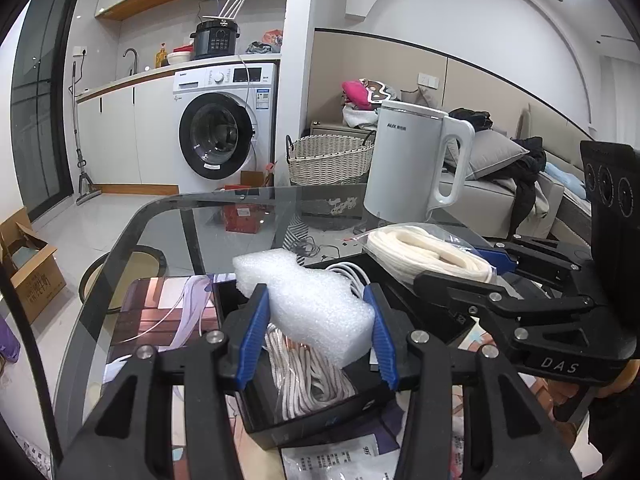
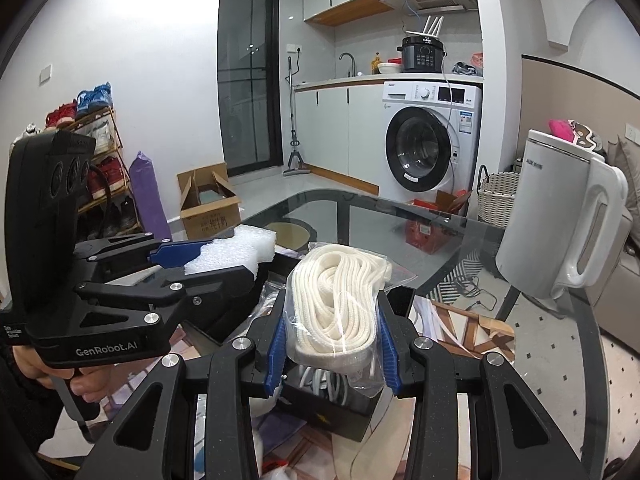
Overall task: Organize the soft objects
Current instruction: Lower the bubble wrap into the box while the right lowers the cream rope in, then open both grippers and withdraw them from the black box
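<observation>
My left gripper [image 1: 316,304] is shut on a white foam block [image 1: 308,300] and holds it above an open black box [image 1: 320,420] that contains a bundle of white cord [image 1: 304,376]. The foam block also shows in the right wrist view [image 2: 232,252]. My right gripper [image 2: 332,344] is shut on a clear bag of cream rope [image 2: 340,304] and holds it over the black box [image 2: 344,416], where white cables lie. In the left wrist view the bag of rope [image 1: 428,256] sits to the right of the foam, pinched by the right gripper.
A white electric kettle [image 1: 412,164] stands on the glass table [image 1: 224,220] behind the box. A printed mat [image 1: 160,320] and paper packets [image 1: 340,460] lie around the box. A wicker basket [image 1: 328,160], washing machine and sofa stand beyond the table.
</observation>
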